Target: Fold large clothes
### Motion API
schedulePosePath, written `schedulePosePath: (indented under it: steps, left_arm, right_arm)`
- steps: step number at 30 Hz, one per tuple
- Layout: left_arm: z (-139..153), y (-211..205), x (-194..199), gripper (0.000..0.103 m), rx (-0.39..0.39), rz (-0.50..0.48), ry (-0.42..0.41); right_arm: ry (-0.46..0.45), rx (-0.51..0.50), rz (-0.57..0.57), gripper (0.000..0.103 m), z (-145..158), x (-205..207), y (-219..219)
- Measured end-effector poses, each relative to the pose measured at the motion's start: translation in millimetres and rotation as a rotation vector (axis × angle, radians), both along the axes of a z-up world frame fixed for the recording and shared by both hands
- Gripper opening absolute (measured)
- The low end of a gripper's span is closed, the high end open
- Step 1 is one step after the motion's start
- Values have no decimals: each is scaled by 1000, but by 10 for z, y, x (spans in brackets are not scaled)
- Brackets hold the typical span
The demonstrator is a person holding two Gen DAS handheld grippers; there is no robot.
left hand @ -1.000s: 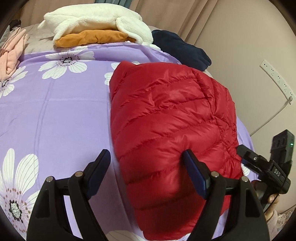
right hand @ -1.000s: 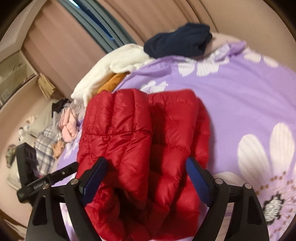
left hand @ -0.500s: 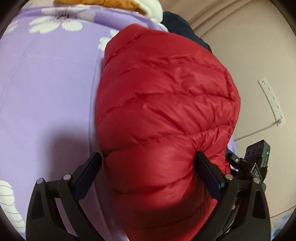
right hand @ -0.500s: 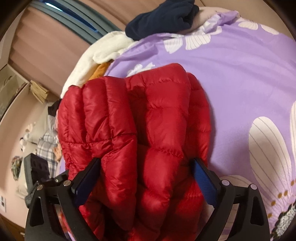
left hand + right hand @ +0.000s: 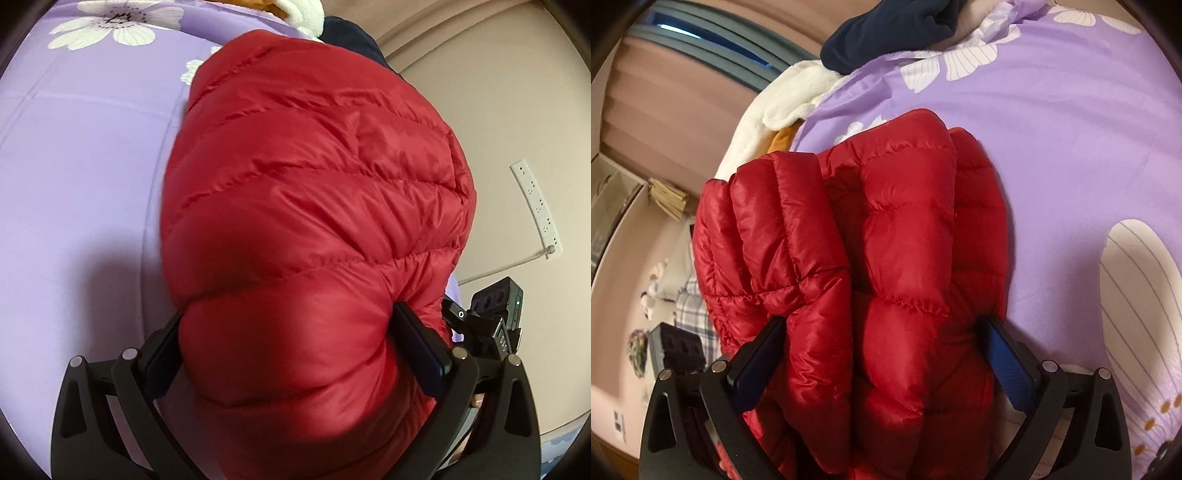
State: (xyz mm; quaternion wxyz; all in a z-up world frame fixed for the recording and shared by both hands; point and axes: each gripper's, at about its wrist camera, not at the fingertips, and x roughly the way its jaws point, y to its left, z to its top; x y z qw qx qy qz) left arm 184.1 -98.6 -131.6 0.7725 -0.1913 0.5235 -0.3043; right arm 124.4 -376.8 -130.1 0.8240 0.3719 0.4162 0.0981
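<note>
Two hand-held grippers, left [image 5: 291, 350] and right [image 5: 879, 354], straddle the folded red jacket [image 5: 314, 206], jaws apart; clamp evenly through every layer before lifting off the bed [image 5: 81, 177].

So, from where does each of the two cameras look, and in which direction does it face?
Left wrist: sits on the left tool, looks forward along its fingers over the folded red down jacket and the purple bedspread toward a beige wall; the right tool's body shows behind the jacket.
Right wrist: sits on the right tool, looks across the jacket toward the clothes pile and window; the left tool's body shows low left.
Shared: jacket, bedspread, pile; the jacket fills the gap between each tool's fingers.
</note>
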Motion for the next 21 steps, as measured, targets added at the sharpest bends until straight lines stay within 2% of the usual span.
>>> schedulePosePath:
  steps: [3, 5, 7, 13, 16, 21]
  left_arm:
    - [9, -20, -18, 102, 6, -17, -4]
    - [24, -46, 4, 99, 6, -20, -7]
    - [59, -70, -4, 96, 9, -20, -21]
    - [184, -120, -122, 85, 22, -40, -72]
    - [224, -116, -175, 83, 22, -37, -93]
    - [244, -33, -282, 81, 18, -28, -124]
  right_arm:
    - [-18, -1, 4, 99, 4, -31, 8]
    - [-43, 4, 9, 93, 17, -62, 32]
    - [-74, 11, 12, 81, 42, -100, 51]
    - [-135, 15, 16, 54, 136, -167, 97]
    - [-169, 5, 18, 46, 197, -220, 134]
    - [-219, -1, 45, 39, 302, -263, 244]
